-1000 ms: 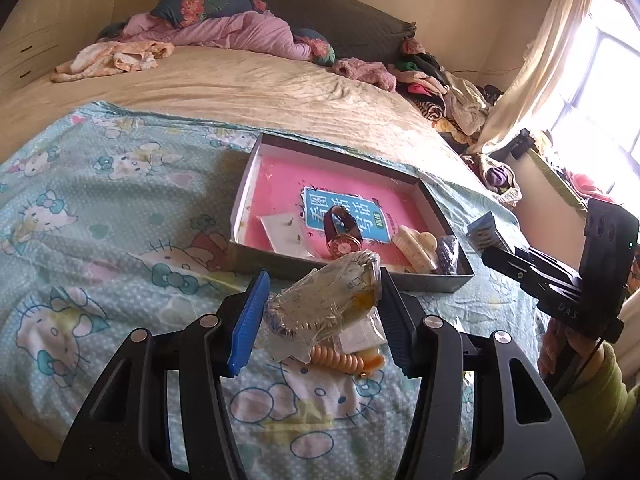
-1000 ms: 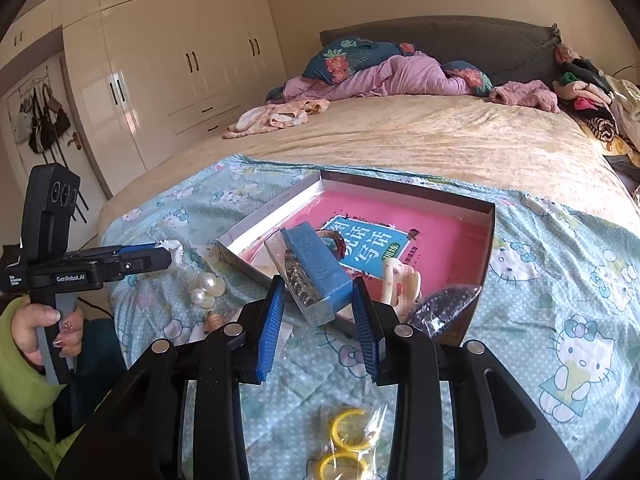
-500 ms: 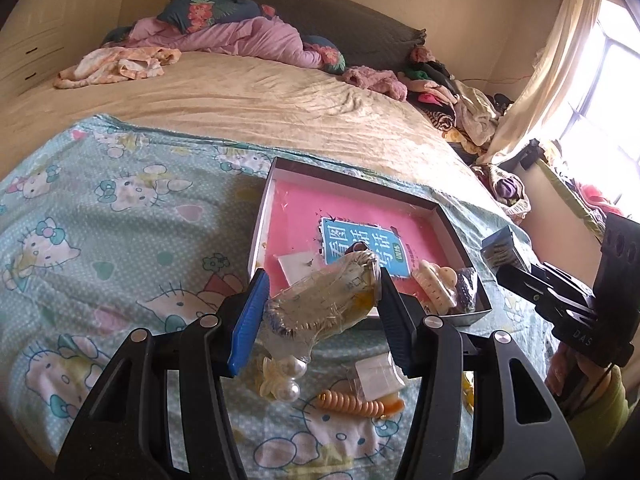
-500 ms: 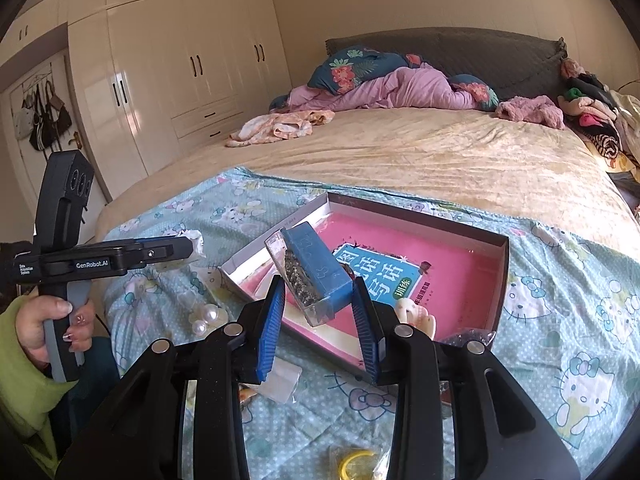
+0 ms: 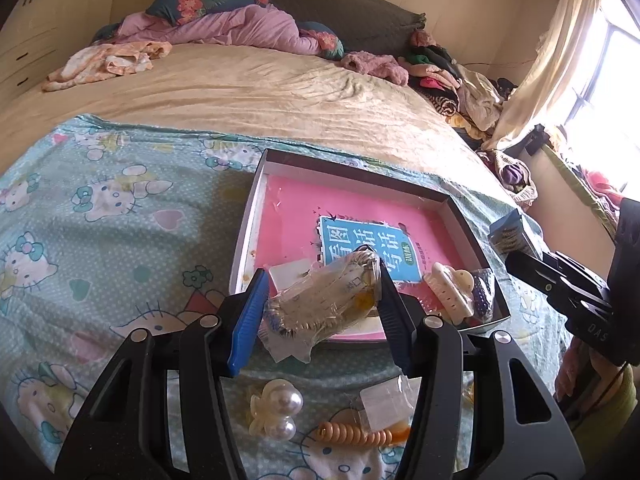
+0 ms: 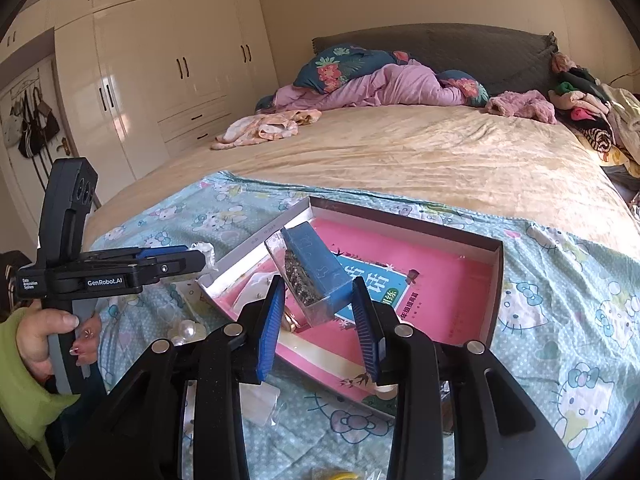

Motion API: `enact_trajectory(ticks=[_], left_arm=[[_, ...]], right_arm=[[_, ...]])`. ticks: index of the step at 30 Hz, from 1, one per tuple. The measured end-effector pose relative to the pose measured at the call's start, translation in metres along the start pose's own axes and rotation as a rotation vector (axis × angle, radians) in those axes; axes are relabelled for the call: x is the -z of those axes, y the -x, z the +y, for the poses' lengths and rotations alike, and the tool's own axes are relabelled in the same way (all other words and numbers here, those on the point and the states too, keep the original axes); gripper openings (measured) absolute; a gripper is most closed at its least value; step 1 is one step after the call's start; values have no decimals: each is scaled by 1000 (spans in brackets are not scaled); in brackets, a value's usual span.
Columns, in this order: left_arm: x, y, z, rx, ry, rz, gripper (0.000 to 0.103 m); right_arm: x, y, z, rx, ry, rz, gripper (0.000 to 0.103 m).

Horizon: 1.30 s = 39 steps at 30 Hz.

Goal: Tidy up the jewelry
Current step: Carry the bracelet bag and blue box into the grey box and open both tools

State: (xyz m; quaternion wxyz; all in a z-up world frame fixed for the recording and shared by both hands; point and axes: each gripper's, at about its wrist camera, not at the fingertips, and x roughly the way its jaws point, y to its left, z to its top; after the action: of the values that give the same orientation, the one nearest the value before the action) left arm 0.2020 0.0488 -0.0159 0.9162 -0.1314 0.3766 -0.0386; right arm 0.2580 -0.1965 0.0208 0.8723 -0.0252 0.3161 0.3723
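My left gripper (image 5: pixel 320 292) is shut on a clear plastic bag of jewelry (image 5: pixel 324 300) and holds it above the near edge of the pink-lined box (image 5: pixel 256 200). My right gripper (image 6: pixel 318 304) is shut on a small blue-lidded clear case (image 6: pixel 316 276) with glittery pieces inside, held over the box's (image 6: pixel 496 280) near left corner. A cream hair claw (image 5: pixel 448 292) and a dark bagged item (image 5: pixel 482 292) lie in the box's near right corner. A pearl clip (image 5: pixel 276 412), an orange coil band (image 5: pixel 356 436) and a small clear packet (image 5: pixel 384 404) lie on the blanket in front.
The box rests on a Hello Kitty blanket (image 5: pixel 100 220) on a bed with a beige spread (image 6: pixel 400 152). Clothes are piled at the headboard and the right side (image 5: pixel 452 80). Wardrobes (image 6: pixel 160 80) stand to the left. A yellow ring (image 6: pixel 340 474) lies at the bottom.
Both grippers have risen and moved forward toward the box with their loads. The pearl clip and the orange band have come into view below my left gripper.
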Motion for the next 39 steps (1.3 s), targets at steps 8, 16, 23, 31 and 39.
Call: enact_trajectory(ticks=[8, 16, 23, 31, 39], left_arm=[[-8, -24, 0, -7, -11, 32, 45], [-12, -43, 1, 3, -5, 59, 45], [-13, -57, 2, -1, -1, 72, 45], [-11, -71, 5, -12, -5, 95, 45], [-7, -79, 8, -11, -5, 99, 46]], right_arm=[[-2, -12, -13, 21, -31, 9, 33], [5, -30, -17, 28, -34, 56, 33], [14, -43, -17, 37, -43, 94, 33], [23, -58, -11, 31, -46, 134, 32], [34, -67, -6, 44, -36, 172, 32]])
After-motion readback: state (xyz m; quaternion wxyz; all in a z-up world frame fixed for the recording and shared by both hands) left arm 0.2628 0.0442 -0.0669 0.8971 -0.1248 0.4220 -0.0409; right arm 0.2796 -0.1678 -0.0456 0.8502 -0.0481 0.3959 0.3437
